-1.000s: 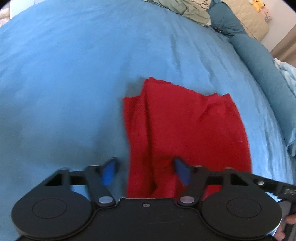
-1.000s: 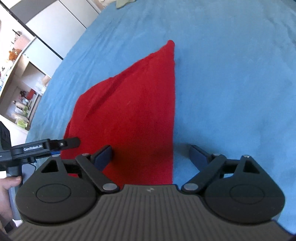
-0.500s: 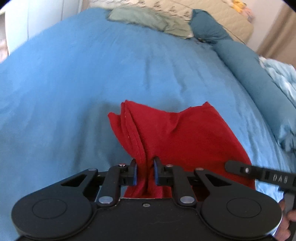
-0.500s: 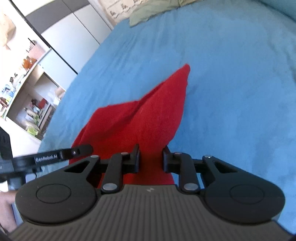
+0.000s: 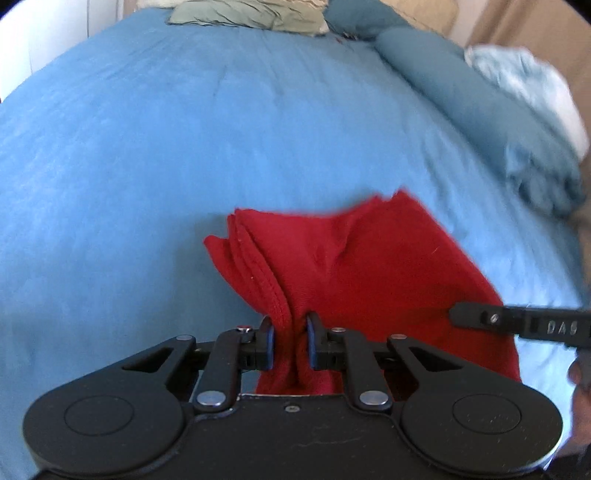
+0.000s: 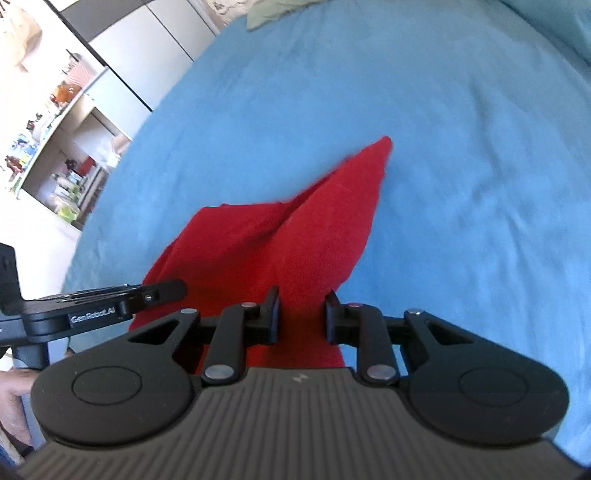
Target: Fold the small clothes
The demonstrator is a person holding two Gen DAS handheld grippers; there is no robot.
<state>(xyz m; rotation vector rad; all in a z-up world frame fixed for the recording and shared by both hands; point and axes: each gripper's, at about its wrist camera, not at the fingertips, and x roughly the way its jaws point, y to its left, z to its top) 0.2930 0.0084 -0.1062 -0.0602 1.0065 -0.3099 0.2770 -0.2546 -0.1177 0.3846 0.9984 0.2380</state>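
**Red cloth pinched at two points over the blue bed**

Bedding first: a wide blue bedspread (image 5: 184,147) fills both views, with a teal bolster pillow (image 5: 443,81) along its far right side and a crumpled sage-green cloth (image 5: 243,16) at the head end. On the middle of this bed lies the task's thing, a soft red knitted garment (image 5: 388,266), partly lifted off the cover at its near edge.

It looks light and limp, judging by how it sags and creases between the two grips; it will drape rather than hold a shape, and its knit surface should not slip easily. A hemmed edge with several stacked layers shows at the left, so it seems to be folded over at least once. Corners and hemmed edges are the sensible places to take hold, since a pinch in the middle would only bunch it.

Its long axis, seen from the right wrist, runs away from the camera toward a pointed corner (image 6: 384,144) that rests on the bedspread; the near edge spans between the two grippers.

The left gripper (image 5: 290,343) has narrow jaws clamped on a bunched near corner by the hem. The right gripper (image 6: 301,317) has jaws pressed on the other near corner, a thicker wad of cloth between them.
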